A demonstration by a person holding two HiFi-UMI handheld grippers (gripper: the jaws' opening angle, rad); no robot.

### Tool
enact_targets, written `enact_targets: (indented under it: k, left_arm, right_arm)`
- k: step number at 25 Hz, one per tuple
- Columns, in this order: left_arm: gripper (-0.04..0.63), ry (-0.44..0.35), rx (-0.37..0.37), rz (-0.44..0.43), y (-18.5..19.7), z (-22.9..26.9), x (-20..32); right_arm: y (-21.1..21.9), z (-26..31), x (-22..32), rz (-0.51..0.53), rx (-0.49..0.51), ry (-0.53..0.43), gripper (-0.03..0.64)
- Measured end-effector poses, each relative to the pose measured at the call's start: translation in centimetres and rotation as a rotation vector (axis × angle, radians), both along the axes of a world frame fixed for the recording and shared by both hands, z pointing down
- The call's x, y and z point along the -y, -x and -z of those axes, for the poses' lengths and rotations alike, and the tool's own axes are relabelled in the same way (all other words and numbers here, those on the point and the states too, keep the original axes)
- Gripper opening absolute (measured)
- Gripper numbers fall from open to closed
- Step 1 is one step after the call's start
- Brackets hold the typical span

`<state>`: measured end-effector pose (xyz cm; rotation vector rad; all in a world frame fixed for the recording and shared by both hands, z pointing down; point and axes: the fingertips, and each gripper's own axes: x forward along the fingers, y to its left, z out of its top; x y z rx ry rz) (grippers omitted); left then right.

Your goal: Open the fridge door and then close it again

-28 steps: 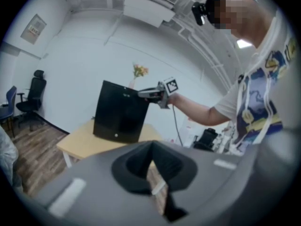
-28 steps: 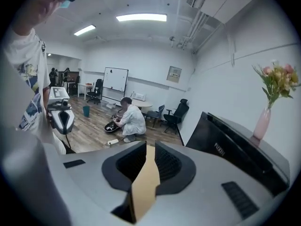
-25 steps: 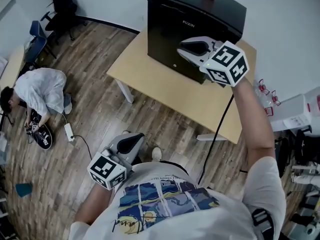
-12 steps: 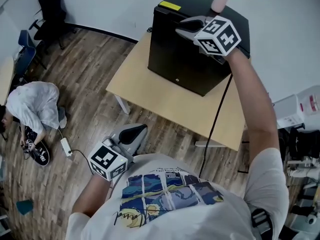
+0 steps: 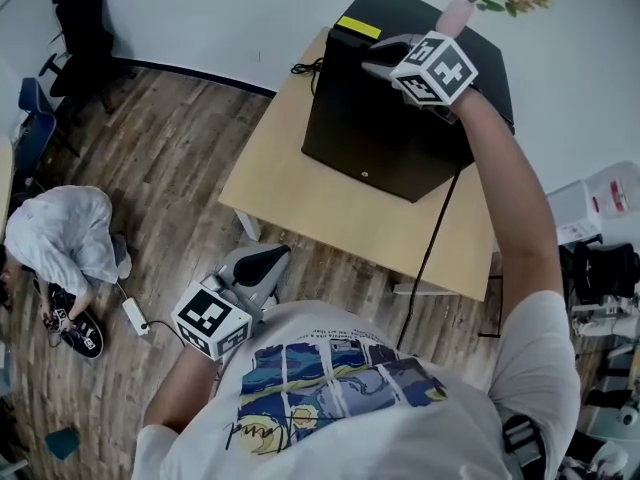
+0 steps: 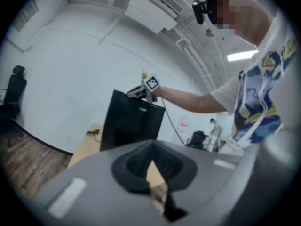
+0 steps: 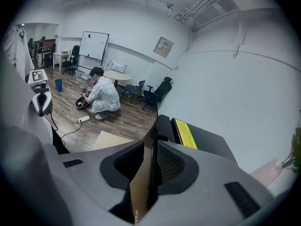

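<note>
Wooden table [image 5: 285,173] bears fridge [image 5: 400,10], vase [image 5: 455,13] atop; right hand-held gripper [image 5: 378,54] clamps door [image 5: 375,133], left hand-held gripper [image 5: 272,258] clenched empty.

This is looking like an office: swivel chairs [image 5: 85,23] are standing at ten o'clock, and a whiteboard [image 7: 94,45] is hanging at eleven (right gripper view).

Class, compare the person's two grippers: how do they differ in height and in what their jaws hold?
The right gripper is raised to the fridge; the left gripper hangs low. The right gripper's jaws clamp the top edge of the fridge door; the left gripper's hold nothing. Both carry marker cubes.
</note>
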<state>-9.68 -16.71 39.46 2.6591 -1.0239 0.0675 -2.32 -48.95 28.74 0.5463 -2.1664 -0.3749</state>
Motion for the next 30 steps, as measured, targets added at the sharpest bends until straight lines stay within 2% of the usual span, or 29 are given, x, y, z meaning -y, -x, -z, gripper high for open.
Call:
enact_targets:
  k: [10,16,21,30]
  left_arm:
    - [0.009,0.002,0.013,-0.043,4.6,-0.6,1.7]
    - [0.009,0.015,0.001,-0.099,5.2,-1.5,2.0]
    - [0.009,0.014,-0.013,-0.131,5.0,-1.8,2.0]
    - [0.009,0.015,-0.027,-0.109,6.9,-2.2,2.2]
  right_arm:
    - [0.1,-1.9,1.1,-0.089,-0.136,-0.009,0.077]
    - [0.1,-2.1,1.6,-0.158,-0.169,-0.016,0.051]
    - [0.0,-2.4,1.9,-0.186,-0.249,-0.029,0.049]
    - [-0.1,-2.4,1.7,-0.214,-0.263,0.019,0.044]
